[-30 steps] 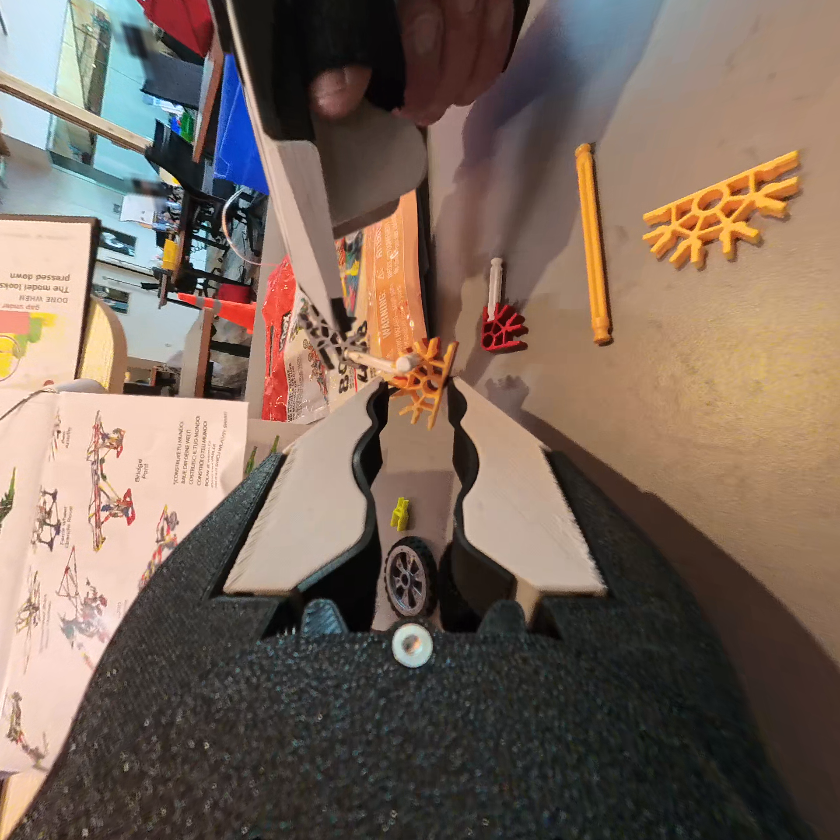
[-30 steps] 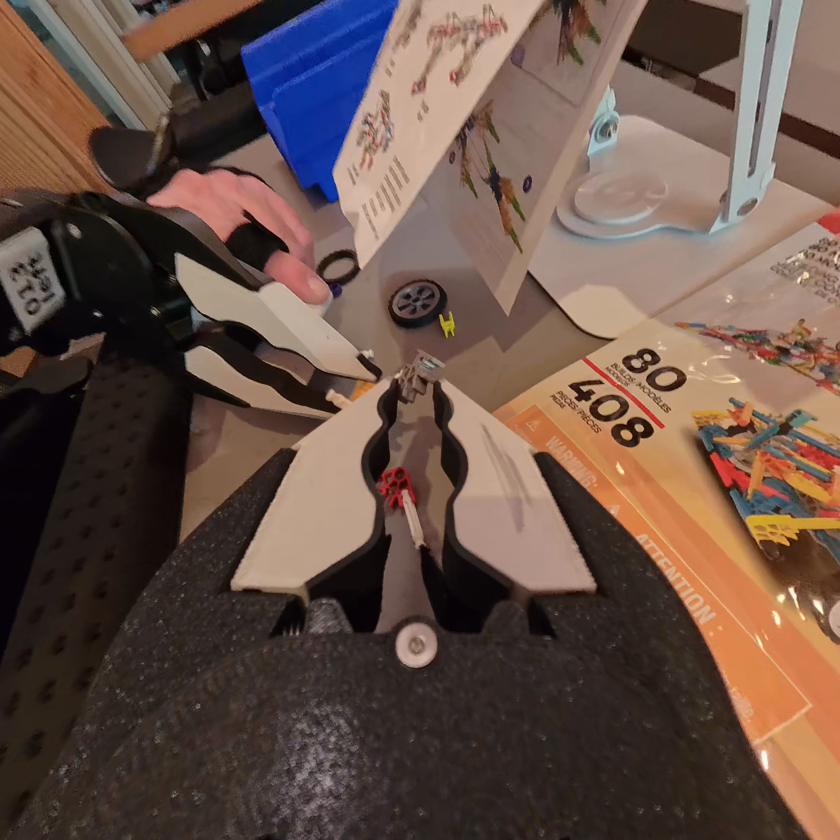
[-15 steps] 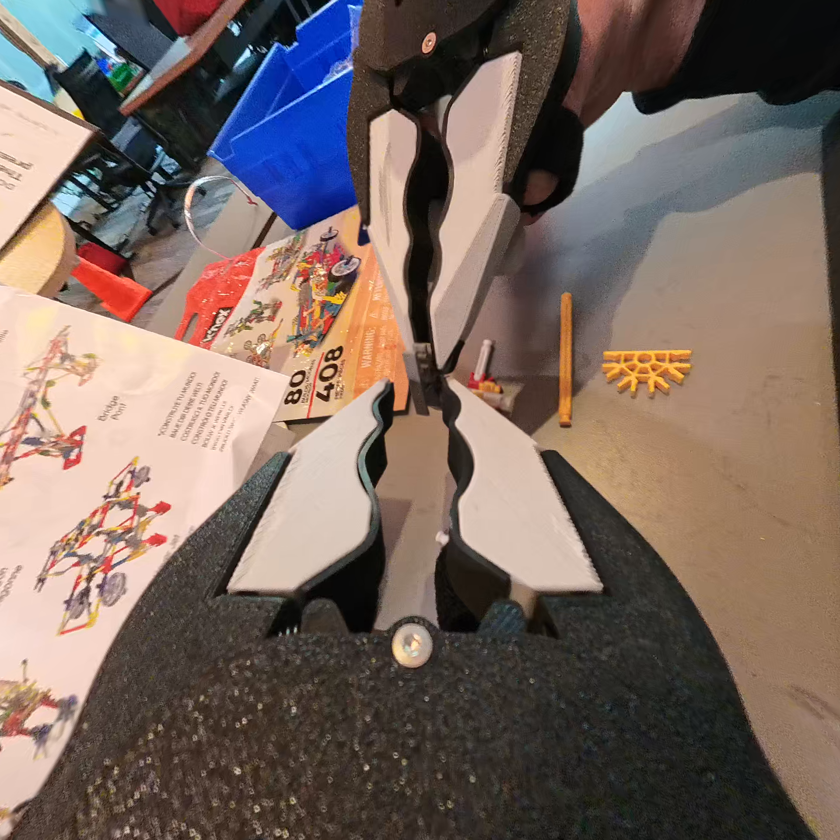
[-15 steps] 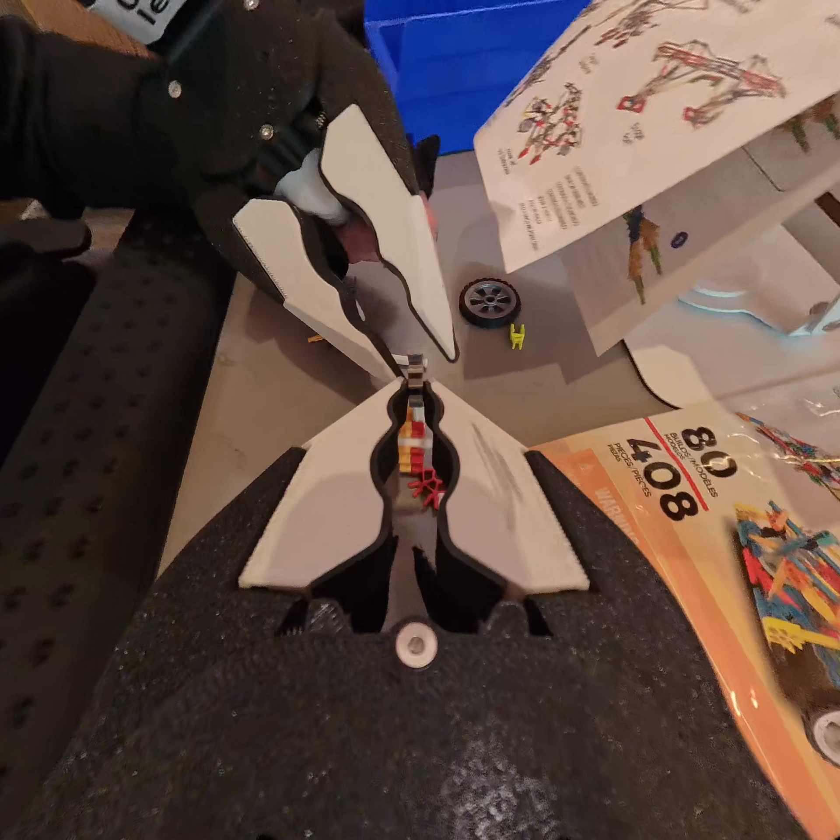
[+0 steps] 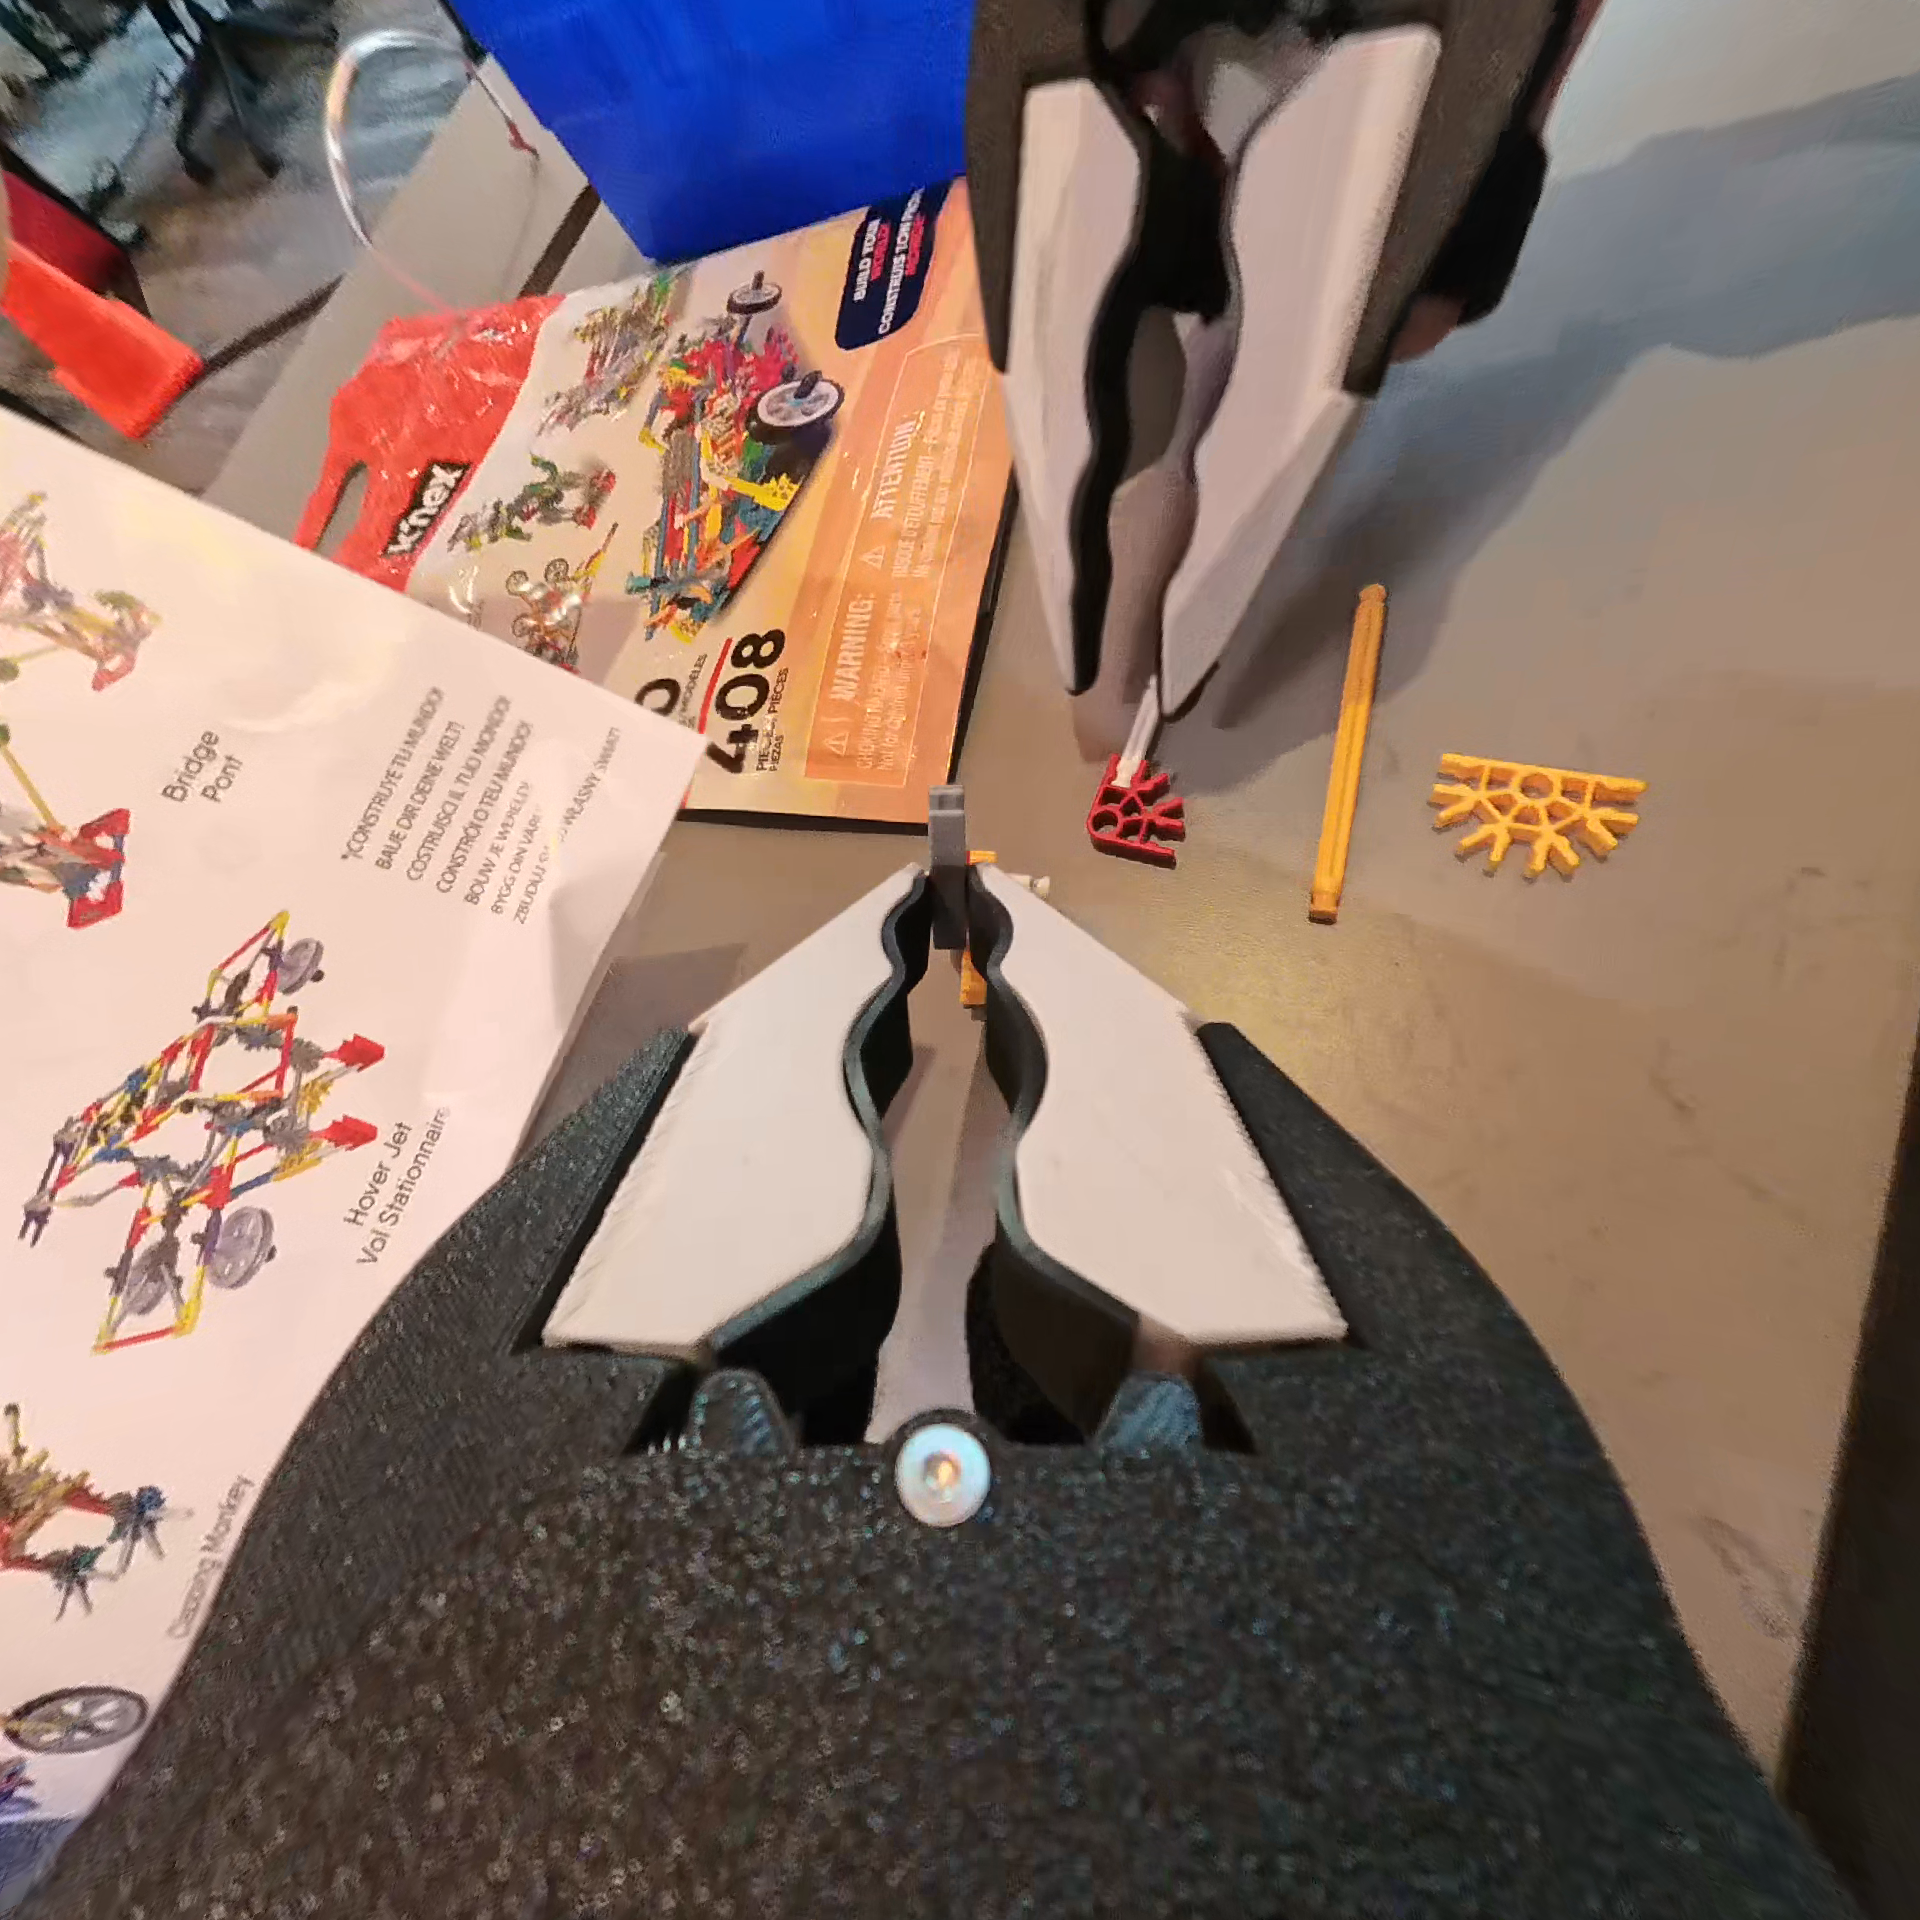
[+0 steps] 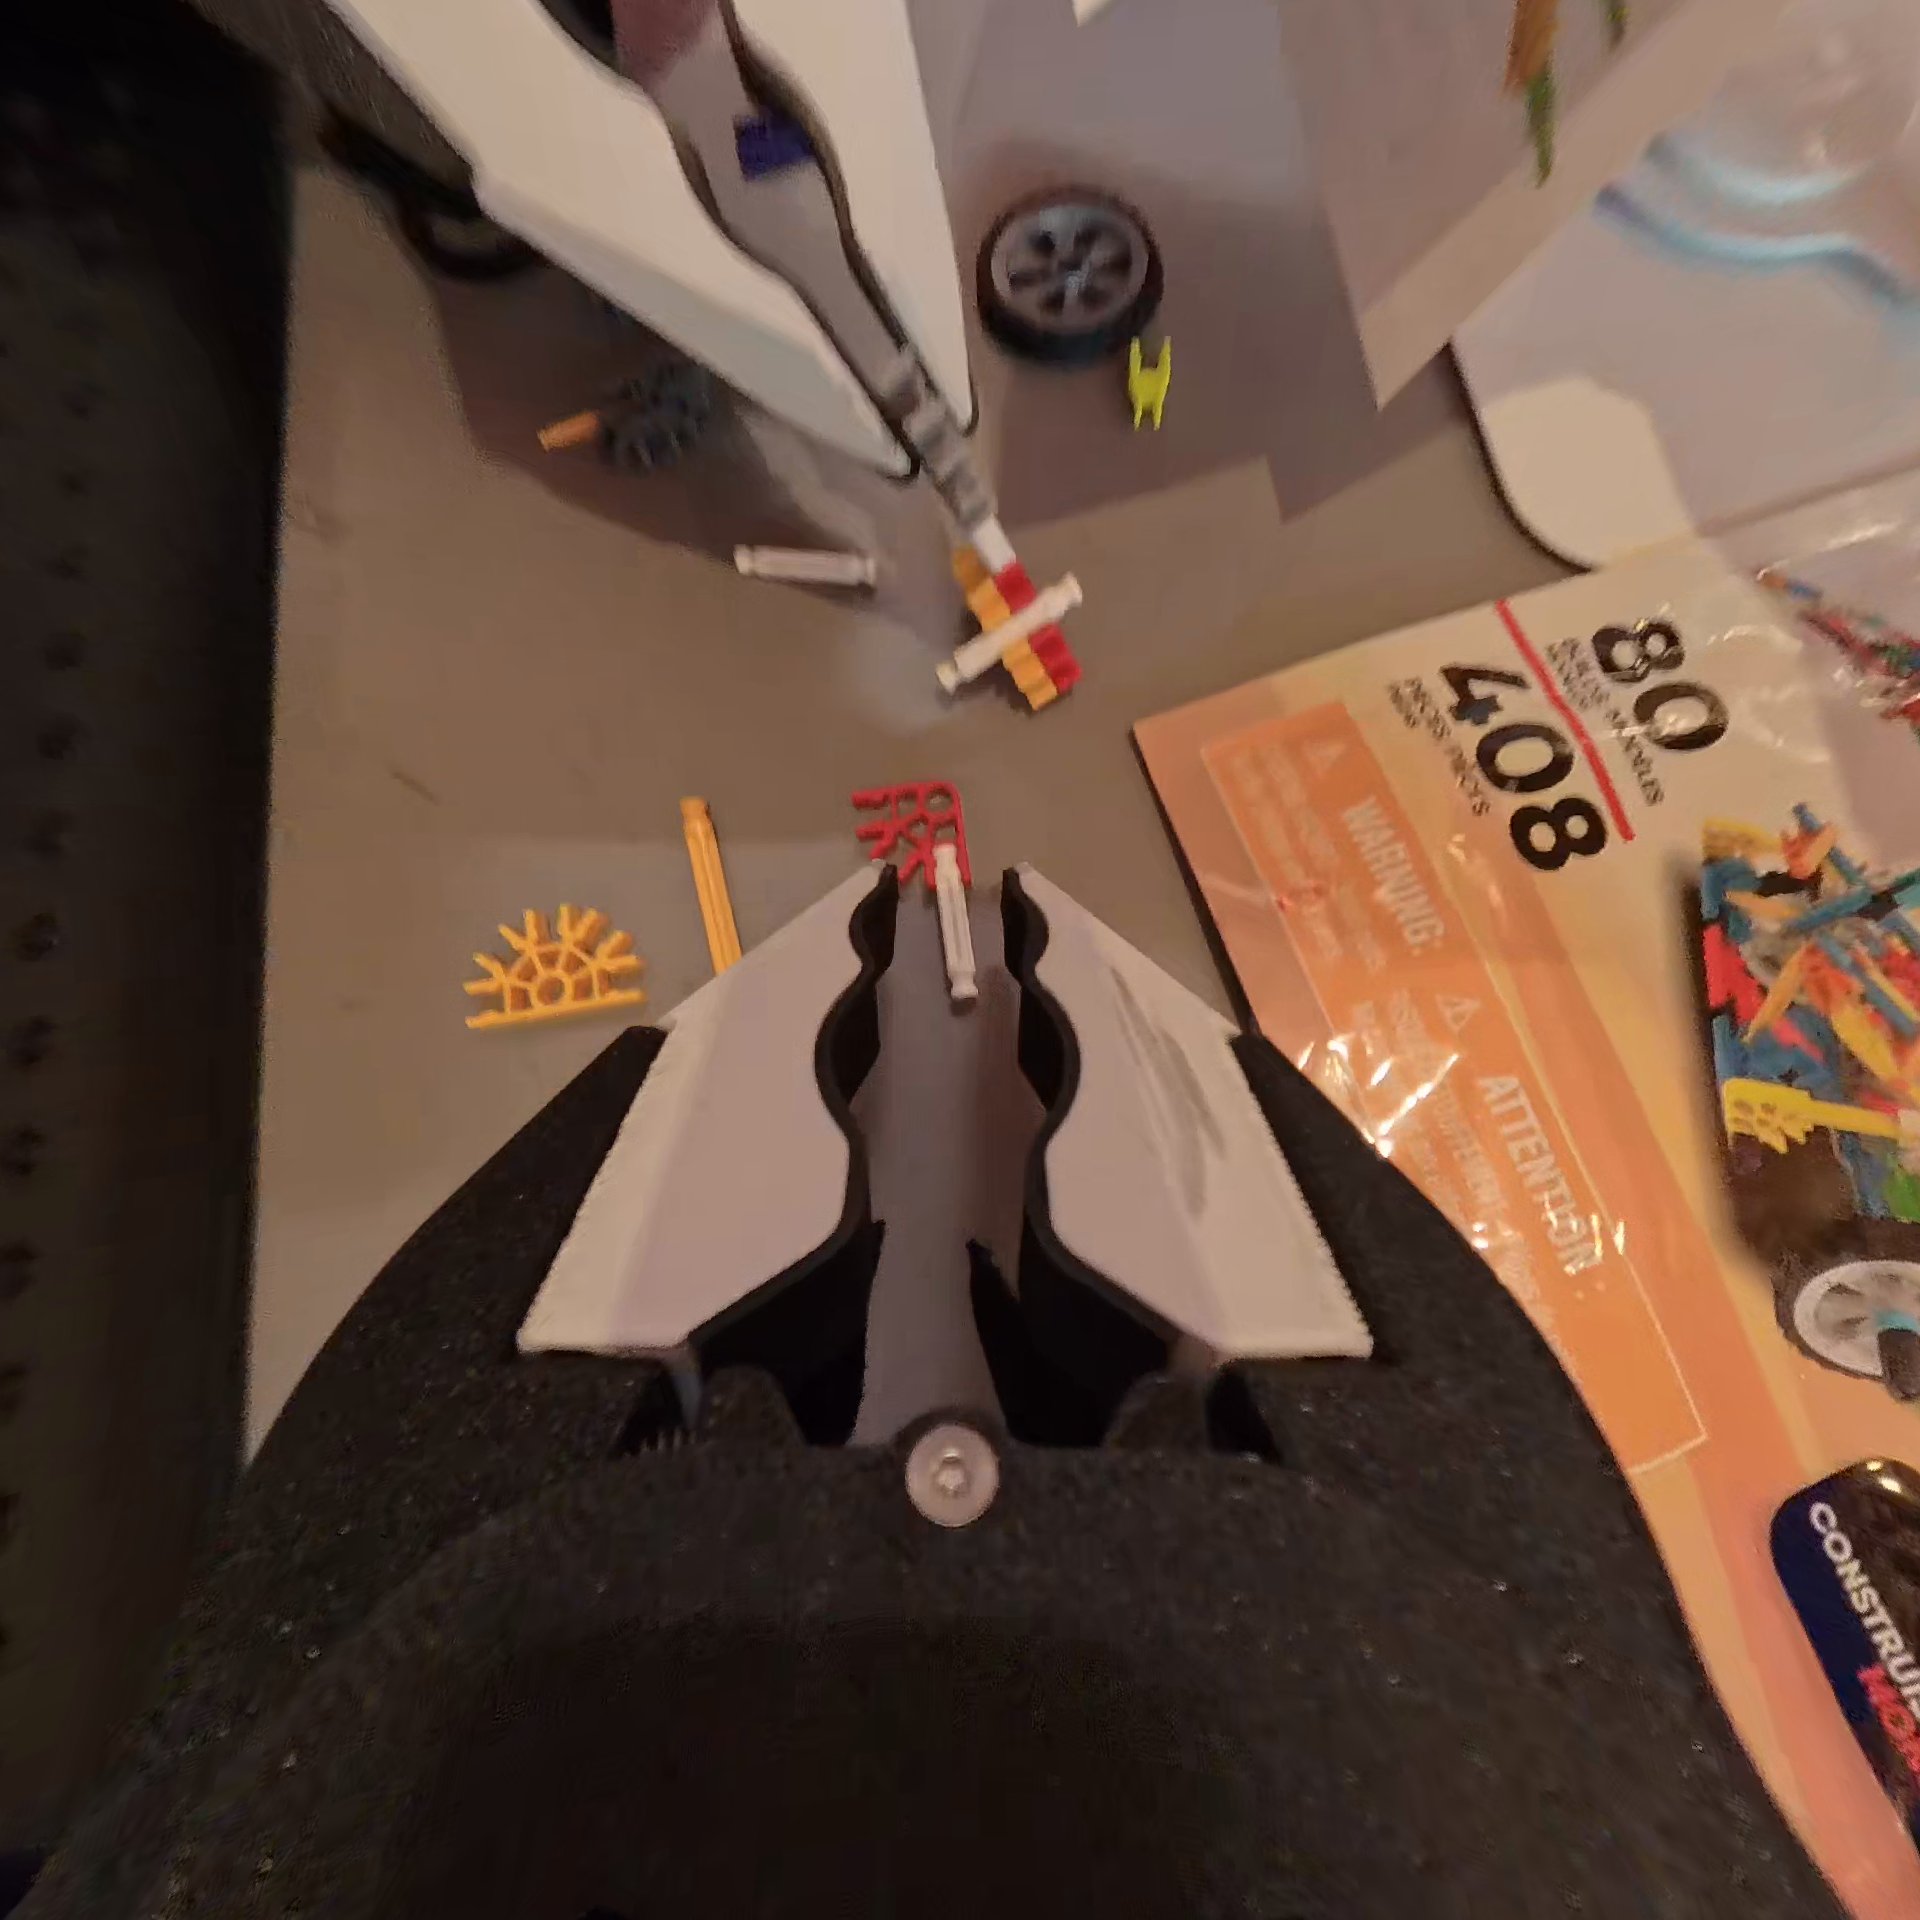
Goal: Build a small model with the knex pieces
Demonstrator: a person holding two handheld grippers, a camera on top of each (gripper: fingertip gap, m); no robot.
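My left gripper is shut on the grey connector of a small assembly. In the right wrist view that assembly hangs from the left gripper, with orange and red connectors and a white cross rod, low over the grey table. My right gripper is open, tips down at the table. A short white rod plugged into a red connector lies between its fingertips. The left wrist view shows the right gripper standing over that red connector.
A yellow rod and a yellow half-round connector lie left of the red connector. A wheel, a small yellow-green clip, a loose white rod, the kit bag, an instruction sheet and a blue bin surround. One gripper's finger ends stand about 7 cm off the other's. The small yellow-green clip is about 9 cm from my left fingertips.
The right gripper let go of the assembly, opened and dropped to the red connector with its white rod. The left gripper shifted its hold from the orange connector to the grey one.
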